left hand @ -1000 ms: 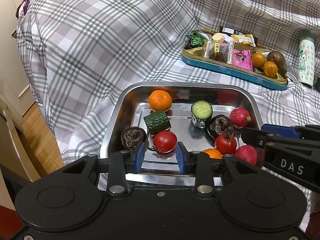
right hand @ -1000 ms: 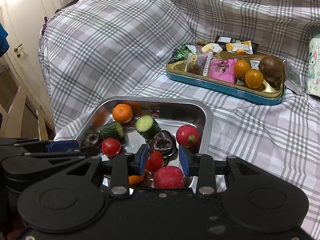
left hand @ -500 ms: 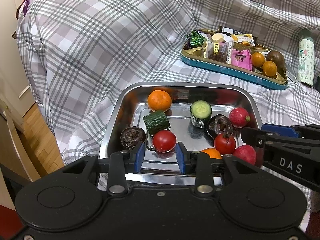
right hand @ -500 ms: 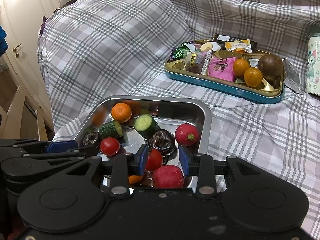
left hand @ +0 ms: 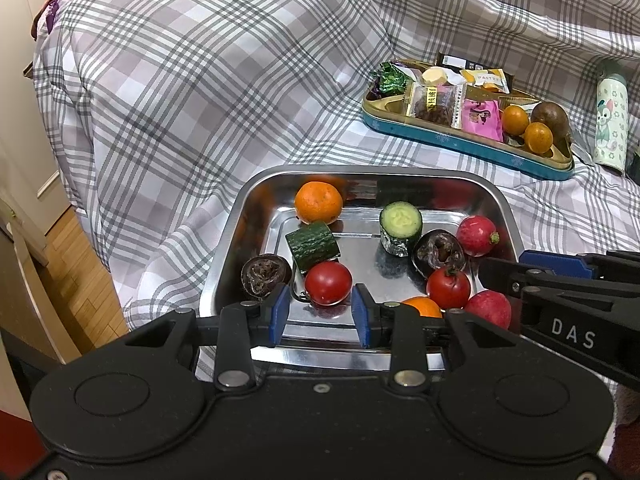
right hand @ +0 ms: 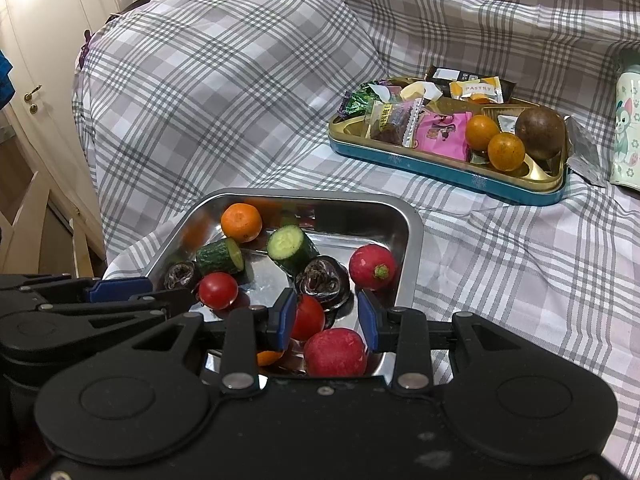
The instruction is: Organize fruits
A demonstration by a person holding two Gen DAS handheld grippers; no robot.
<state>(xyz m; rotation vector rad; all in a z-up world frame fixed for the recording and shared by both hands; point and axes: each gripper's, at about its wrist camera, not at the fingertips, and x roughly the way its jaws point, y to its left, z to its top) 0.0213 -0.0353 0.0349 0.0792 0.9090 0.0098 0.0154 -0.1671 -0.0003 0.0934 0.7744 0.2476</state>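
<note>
Left wrist view: your left gripper (left hand: 319, 312) hangs over the near rim of the steel tray (left hand: 236, 240), jaws a little apart with nothing pinched, 1 tomato (left hand: 328, 282) just beyond the gap.

Right wrist view: your right gripper (right hand: 327, 316) shows a small gap too, gripping nothing, with a radish (right hand: 335, 351) right below it and a 2nd tomato (right hand: 309, 317) just behind its left finger.

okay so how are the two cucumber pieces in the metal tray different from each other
The left cucumber piece lies on its side, showing mostly dark bumpy skin; the right cucumber piece stands more upright with its pale green cut face showing. The left one sits beside the tangerine and a tomato; the right one is next to a dark shrivelled fruit. Both are short chunks inside the steel tray, and neither is being held.
</note>
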